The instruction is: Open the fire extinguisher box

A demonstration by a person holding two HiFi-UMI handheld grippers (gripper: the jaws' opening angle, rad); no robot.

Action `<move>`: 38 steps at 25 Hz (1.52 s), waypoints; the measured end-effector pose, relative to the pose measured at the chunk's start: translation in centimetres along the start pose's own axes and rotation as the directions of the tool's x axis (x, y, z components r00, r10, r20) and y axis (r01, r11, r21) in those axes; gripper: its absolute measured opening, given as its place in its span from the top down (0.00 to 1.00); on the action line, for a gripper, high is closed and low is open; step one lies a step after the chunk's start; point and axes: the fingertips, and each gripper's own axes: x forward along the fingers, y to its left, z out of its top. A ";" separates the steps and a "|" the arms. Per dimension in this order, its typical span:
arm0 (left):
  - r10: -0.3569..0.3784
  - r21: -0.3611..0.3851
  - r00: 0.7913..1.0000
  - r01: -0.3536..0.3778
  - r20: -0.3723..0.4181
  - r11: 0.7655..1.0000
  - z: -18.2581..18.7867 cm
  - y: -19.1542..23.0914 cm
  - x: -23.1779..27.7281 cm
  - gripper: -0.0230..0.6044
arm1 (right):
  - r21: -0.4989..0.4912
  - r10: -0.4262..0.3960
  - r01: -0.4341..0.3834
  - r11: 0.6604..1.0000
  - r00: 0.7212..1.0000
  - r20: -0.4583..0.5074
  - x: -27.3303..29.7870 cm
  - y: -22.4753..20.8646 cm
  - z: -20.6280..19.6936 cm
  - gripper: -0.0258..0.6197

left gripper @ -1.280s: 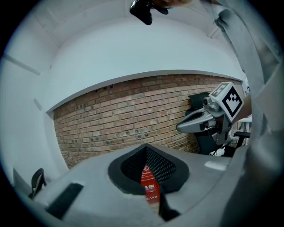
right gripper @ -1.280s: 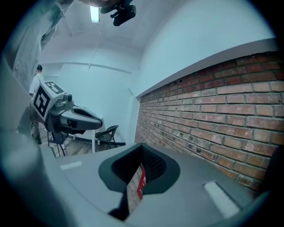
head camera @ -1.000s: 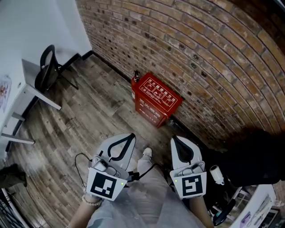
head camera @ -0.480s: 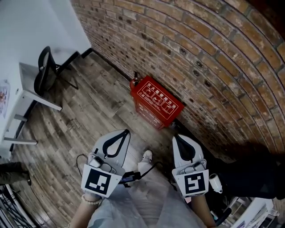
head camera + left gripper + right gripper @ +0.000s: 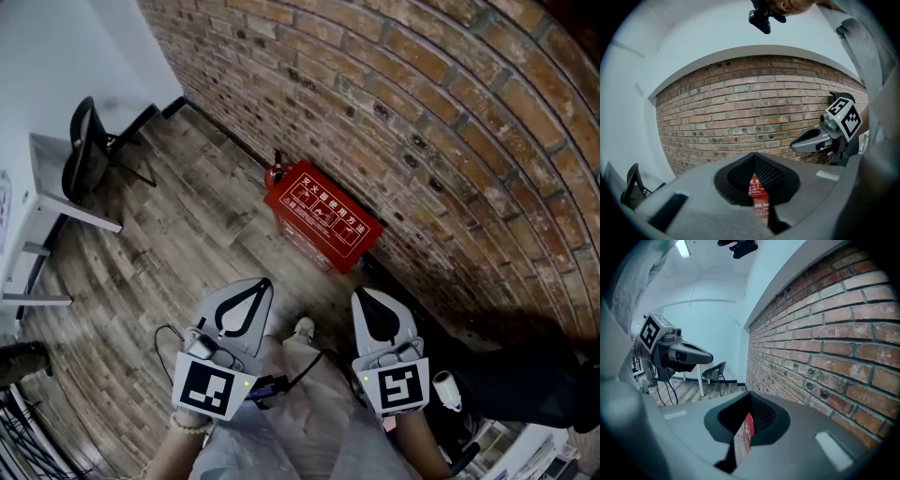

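A person looks steeply down at a wooden floor (image 5: 178,258) that meets a brick wall (image 5: 450,122). The red fire extinguisher box (image 5: 323,214) stands on the floor at the edge along the wall, its back to the bricks and its lid down, with white print on top. The left gripper (image 5: 255,284) and the right gripper (image 5: 362,294) hover side by side, well apart from the box and pointing toward it. Each has its jaws pressed together with nothing between them; only a thin sliver of the red box shows through each pair. A black chair (image 5: 82,150) sits beside a white desk (image 5: 42,192) near the floor's far left corner.
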 end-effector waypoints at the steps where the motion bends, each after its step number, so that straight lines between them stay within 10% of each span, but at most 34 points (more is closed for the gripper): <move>1: -0.001 -0.022 1.000 0.001 0.003 1.000 0.0 0.1 0.3 0.97 | 0.000 0.004 -0.004 1.000 1.000 -0.001 0.4 0.0 -0.2 0.95; 18: -0.085 0.025 0.994 0.087 -0.064 0.996 -4.7 1.4 4.7 0.97 | 0.061 0.044 -0.040 0.997 0.997 -0.064 5.6 0.3 -4.7 0.95; 38: -0.097 -0.049 0.983 0.090 -0.157 0.995 -16.4 4.6 12.5 0.97 | 0.387 0.035 0.024 0.922 0.989 -0.144 14.9 -1.8 -14.7 0.95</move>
